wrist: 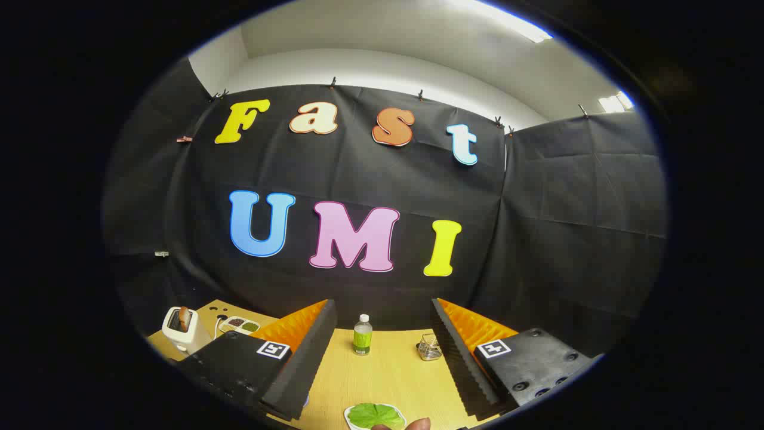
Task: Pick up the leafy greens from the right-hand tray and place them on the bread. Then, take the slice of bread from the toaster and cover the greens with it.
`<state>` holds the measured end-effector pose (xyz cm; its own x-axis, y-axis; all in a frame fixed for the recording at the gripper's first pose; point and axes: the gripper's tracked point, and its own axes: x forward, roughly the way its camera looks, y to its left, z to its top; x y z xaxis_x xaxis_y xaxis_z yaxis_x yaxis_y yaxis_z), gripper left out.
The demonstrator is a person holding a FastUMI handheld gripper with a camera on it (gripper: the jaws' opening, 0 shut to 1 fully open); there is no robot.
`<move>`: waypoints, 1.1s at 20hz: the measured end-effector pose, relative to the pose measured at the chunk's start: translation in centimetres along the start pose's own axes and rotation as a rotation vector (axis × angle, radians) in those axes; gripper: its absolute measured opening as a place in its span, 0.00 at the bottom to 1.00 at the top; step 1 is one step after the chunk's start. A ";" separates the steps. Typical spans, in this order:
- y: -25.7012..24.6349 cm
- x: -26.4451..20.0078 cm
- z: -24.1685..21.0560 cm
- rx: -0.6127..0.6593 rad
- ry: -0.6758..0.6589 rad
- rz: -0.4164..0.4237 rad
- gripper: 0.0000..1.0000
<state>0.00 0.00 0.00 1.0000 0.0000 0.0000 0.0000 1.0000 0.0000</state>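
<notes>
Fingers (382,358) gaping apart, gripping nothing; leafy greens (373,415) lying low between them (nearer than bottle (362,334)), tray (351,419) beneath.

Bright ceiling strip lights (513,24) glare white overhead (blown out, detail lost). The bench (382,370) is evenly lit, shadows soft. Fisheye bending curves the edges; focus there seems slightly soft.

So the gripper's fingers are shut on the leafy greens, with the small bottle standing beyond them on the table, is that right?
Not quite. In the gripper view the gripper is open and holds nothing; the leafy greens lie between its fingers, untouched. The small bottle does stand beyond them on the table.
</notes>
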 end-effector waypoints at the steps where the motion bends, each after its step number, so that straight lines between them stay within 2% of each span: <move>1: 0.0 0.0 0.0 -0.002 -0.001 0.002 0.98; 18: 0.6 -0.2 -0.2 -0.007 0.004 0.020 0.98; 22: 0.9 0.0 -2.6 -0.020 0.068 0.062 0.97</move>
<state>-0.02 0.90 -2.57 0.9957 0.0617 -0.0687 -0.0630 0.9979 -0.0175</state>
